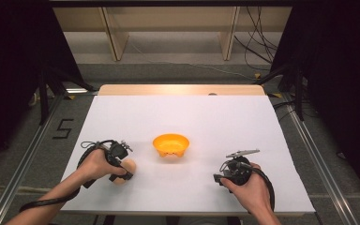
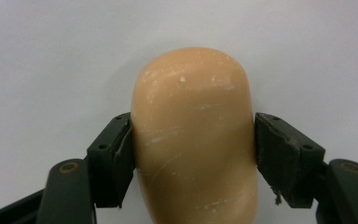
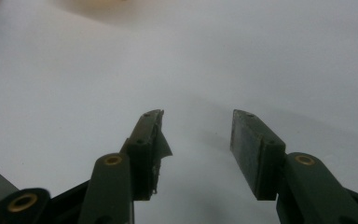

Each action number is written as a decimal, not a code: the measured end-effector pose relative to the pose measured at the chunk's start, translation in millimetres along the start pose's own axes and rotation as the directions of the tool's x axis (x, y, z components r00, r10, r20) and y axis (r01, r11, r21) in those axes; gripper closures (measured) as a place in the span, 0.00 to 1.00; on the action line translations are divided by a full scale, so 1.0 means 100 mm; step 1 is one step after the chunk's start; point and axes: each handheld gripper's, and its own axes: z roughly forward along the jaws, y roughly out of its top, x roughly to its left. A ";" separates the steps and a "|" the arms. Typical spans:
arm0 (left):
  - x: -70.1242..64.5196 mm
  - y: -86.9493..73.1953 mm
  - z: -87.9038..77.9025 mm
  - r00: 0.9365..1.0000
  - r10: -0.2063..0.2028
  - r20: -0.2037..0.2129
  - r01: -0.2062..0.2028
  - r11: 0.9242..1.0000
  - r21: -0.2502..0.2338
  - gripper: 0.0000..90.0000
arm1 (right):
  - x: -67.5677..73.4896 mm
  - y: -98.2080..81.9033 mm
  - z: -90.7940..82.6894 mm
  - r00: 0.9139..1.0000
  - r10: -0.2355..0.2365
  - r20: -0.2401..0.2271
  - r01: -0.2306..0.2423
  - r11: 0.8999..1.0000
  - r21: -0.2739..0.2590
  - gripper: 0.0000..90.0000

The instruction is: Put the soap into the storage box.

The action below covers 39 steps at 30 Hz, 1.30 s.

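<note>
1. The left gripper (image 2: 193, 154) has its jaws pinching the tan bread roll (image 2: 195, 140) on both sides.
2. The roll lies on the table, left of the orange bowl (image 1: 170, 144).
3. The right gripper (image 3: 196, 154) has spread jaws holding nothing.
4. Grabbing looks done; lifting it to the bowl is probably left.

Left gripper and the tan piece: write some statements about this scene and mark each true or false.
1. The left gripper is closed on the tan rounded piece. True.
2. The orange bowl sits between the right gripper's jaws. False: the right gripper is open with nothing in it; the bowl stands apart on the white table.
3. The tan piece lies inside the bowl. False: it is on the table, beside the bowl.
4. Each hand holds a gripper. True.
</note>
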 end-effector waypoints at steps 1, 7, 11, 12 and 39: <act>0.01 -0.01 -0.01 1.000 0.010 -0.002 -0.010 1.000 -0.003 0.36 | -0.01 -0.01 0.02 1.000 -0.001 -0.007 0.001 1.000 -0.020 0.60; 0.03 -0.02 -0.04 1.000 0.004 -0.002 -0.004 1.000 0.001 0.36 | -0.02 -0.03 0.03 1.000 0.002 -0.012 -0.002 1.000 -0.023 0.60; 0.03 -0.01 -0.07 1.000 0.013 -0.004 -0.013 1.000 -0.007 0.36 | -0.01 -0.03 0.02 1.000 0.006 -0.010 -0.006 1.000 -0.014 0.60; 0.02 -0.01 -0.09 1.000 0.021 -0.005 -0.021 1.000 -0.019 0.36 | 0.01 -0.03 0.00 0.999 0.044 -0.019 -0.044 0.999 0.001 0.60; 0.00 -0.01 -0.21 0.975 0.221 0.011 -0.211 0.942 -0.260 0.36 | -0.09 -0.09 -0.11 0.999 0.022 0.048 -0.019 0.998 -0.065 0.58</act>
